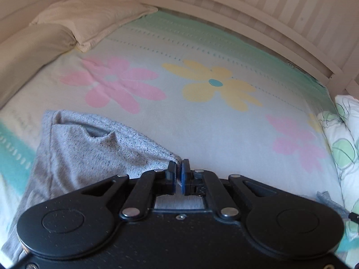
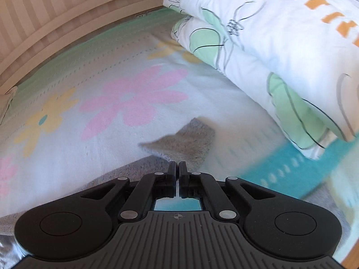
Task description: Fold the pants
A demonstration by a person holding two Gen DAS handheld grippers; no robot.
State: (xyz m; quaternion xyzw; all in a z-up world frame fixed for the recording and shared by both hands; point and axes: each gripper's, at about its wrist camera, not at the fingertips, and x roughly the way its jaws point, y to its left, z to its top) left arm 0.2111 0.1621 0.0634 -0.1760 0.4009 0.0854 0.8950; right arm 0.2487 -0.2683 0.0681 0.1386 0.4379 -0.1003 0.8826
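While both grippers are clamping grey cloth, the fold seems to be at its carrying step: the left gripper (image 1: 178, 168) is pinching a corner of the grey pants (image 1: 76, 148) between closed jaws, and the fabric is draping down from that pinch toward the near left part of the bed (image 1: 202, 132). Seen from the right wrist, the right gripper (image 2: 179, 168) is showing its jaws fully together with the speckled grey cloth running up to their tips, so it is probably gripping an edge there, though the pinch itself is hidden; a loose grey flap (image 2: 186, 141) is lying just beyond it on the flowered sheet. Judging by this, the next move is calling for both held ends to travel together across the bed and come down on the far part of the garment, edges matched, before the jaws let go; uneven travel would likely be skewing the crease. Around the work, two cream pillows (image 1: 94, 15) are lying at the far left corner of the bed, a folded patterned duvet (image 2: 280, 51) is sitting along the right edge, near the grey flap, and the slatted bed rail (image 1: 258, 11) is running along the far side. Only the duvet is crowding the landing area; the middle of the sheet is lying bare.
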